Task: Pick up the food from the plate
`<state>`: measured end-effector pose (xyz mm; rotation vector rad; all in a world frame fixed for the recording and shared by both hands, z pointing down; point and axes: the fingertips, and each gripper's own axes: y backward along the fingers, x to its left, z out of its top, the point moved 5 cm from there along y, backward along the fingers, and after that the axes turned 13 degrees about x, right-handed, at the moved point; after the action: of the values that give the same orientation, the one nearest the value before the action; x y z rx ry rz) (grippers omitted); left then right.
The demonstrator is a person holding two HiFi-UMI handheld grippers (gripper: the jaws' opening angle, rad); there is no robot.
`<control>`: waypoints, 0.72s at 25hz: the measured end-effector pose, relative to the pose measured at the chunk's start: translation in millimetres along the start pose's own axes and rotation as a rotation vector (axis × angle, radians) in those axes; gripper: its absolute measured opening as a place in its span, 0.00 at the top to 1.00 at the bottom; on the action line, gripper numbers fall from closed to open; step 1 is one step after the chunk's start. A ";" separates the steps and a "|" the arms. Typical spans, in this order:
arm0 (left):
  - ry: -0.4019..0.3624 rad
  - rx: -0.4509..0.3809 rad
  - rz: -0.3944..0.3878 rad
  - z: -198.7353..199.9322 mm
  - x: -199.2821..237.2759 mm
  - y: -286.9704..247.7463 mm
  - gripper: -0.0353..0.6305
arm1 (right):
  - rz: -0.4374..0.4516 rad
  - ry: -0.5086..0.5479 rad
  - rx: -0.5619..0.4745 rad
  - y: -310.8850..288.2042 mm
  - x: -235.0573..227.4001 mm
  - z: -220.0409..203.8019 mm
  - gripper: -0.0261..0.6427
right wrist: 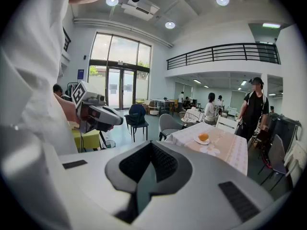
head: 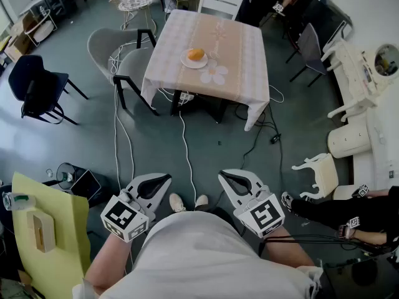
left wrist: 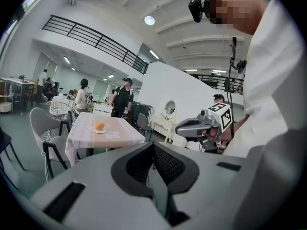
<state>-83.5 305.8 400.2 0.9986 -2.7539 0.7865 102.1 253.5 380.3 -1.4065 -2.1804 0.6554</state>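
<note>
An orange round piece of food [head: 196,54] lies on a white plate [head: 186,60] on a table with a pale checked cloth [head: 243,73], well ahead of me. The same food [left wrist: 99,126] [right wrist: 203,137] looks small and distant in both gripper views. My left gripper [head: 163,180] and right gripper [head: 225,178] are held close to my body, above the floor, far short of the table. Both are shut with nothing between the jaws. Each gripper sees the other: the right gripper [left wrist: 184,126] in the left gripper view, the left gripper [right wrist: 115,120] in the right gripper view.
Grey chairs [head: 109,48] stand at the table's left, a white chair [head: 219,2] behind it. Cables [head: 184,148] run over the floor between me and the table. A dark chair [head: 37,86] is at left, white furniture [head: 355,80] at right. People [right wrist: 254,109] stand beyond the table.
</note>
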 end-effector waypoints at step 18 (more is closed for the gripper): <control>-0.010 0.030 -0.022 15.6 44.8 -44.2 0.93 | -0.043 -0.063 0.003 -31.1 -46.7 3.8 0.93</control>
<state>-89.6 243.7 418.0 1.0392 -2.7430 0.8236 95.2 198.6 390.7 -1.3509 -2.2510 0.6956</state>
